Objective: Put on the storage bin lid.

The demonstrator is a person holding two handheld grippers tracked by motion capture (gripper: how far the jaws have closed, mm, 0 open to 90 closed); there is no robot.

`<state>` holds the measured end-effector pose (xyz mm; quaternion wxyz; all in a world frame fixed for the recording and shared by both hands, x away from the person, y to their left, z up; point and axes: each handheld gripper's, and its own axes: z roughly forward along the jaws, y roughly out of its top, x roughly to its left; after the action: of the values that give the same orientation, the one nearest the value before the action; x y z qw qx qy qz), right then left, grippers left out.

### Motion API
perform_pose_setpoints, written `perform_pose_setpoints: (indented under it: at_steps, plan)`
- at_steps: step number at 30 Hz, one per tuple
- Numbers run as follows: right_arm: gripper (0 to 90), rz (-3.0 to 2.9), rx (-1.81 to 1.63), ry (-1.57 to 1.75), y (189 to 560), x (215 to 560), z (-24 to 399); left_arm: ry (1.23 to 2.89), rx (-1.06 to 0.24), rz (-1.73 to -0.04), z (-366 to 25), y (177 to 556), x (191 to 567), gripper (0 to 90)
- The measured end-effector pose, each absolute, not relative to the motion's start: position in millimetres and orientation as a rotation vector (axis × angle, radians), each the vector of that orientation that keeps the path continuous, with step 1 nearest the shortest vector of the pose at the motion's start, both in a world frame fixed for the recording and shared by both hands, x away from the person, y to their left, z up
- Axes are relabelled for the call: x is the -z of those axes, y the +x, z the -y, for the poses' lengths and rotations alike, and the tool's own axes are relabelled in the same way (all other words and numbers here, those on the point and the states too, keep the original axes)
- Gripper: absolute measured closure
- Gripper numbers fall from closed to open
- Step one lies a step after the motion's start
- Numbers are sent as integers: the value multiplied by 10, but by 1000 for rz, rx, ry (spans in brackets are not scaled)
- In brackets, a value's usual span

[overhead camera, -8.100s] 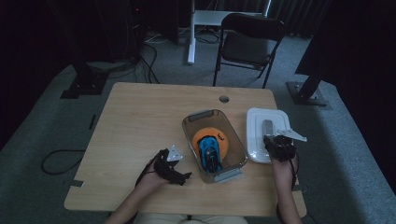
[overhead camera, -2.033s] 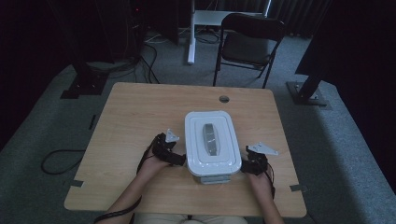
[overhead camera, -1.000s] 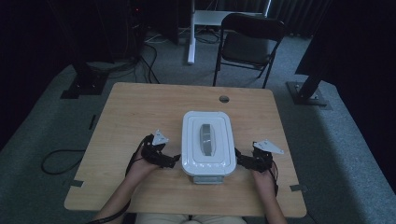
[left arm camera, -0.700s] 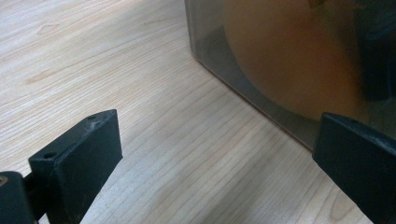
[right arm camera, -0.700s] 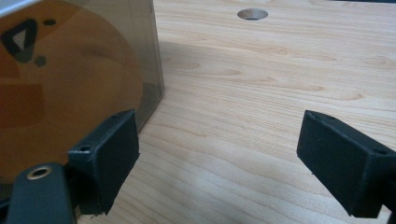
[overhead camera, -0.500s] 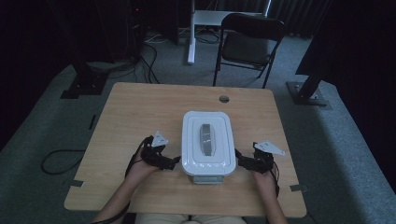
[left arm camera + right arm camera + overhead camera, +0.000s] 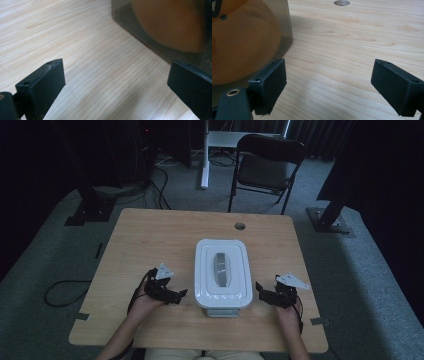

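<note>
— White lid [image 7: 222,268] on the box [image 7: 223,305]; where does the box sit?
— Mid-table [image 7: 150,235], nearer the person's edge, lid closed over it.
— And the left gripper [image 7: 176,296]?
— Just left of the box, jaws wide apart, nothing between them; the smoky wall shows something orange [image 7: 170,22] inside.
— The right gripper [image 7: 261,292]?
— Just right of the box, jaws spread too, over bare wood.
</note>
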<state>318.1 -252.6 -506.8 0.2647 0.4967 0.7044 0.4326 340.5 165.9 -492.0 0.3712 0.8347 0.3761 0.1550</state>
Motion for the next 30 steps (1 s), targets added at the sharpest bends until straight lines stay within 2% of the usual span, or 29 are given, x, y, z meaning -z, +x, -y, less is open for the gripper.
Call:
perform_pose_setpoints:
  at_steps: [30]
  plan:
    - [132,-1837,-1090,1439,2963,5129,2918,2088,-452,-1123,-2291,3210,5042,21]
